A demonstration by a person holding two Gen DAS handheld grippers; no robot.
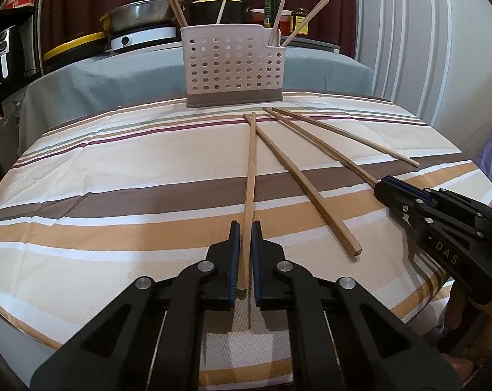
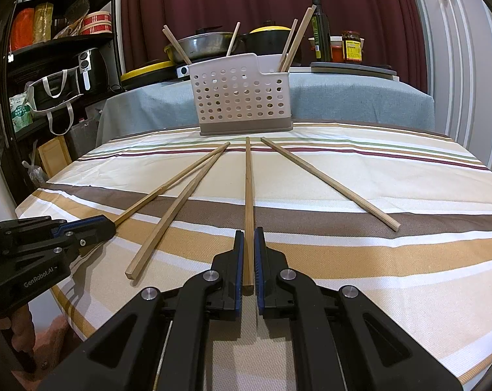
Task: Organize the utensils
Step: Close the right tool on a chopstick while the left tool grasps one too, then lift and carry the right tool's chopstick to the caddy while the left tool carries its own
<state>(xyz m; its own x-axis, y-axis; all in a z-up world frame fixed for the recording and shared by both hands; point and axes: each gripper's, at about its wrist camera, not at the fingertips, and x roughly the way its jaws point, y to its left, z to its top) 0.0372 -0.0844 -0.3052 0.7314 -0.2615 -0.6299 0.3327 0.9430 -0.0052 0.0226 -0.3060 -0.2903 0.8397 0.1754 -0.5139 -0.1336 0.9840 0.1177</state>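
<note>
From the left wrist view, the left gripper is straddling the near end of a wooden chopstick lying on the striped counter. Its blue pads are sitting narrowly on either side of the stick; whether they are actually pinching it or just bracketing it, I cannot tell. The stick's long axis is running straight ahead from the gripper toward the perforated utensil caddy, which is standing upright at the far edge of the counter with several chopsticks already poking out of it. A second chopstick is lying just to the right, its far tip crossing the first one's. Farther right, the right gripper is meeting the near end of a third chopstick, and a fourth is lying beyond.

From the right wrist view, the right gripper is likewise framing its own chopstick between narrowly set pads, contact again unclear. That stick is also pointing dead ahead at the caddy. The left gripper is sitting at the left edge, at the tail of its stick. Two loose chopsticks, one on the left and one on the right, are lying unattended.

Each hand appears nearest to the stick it is aligned with, and the caddy lies forward along both axes.
</note>
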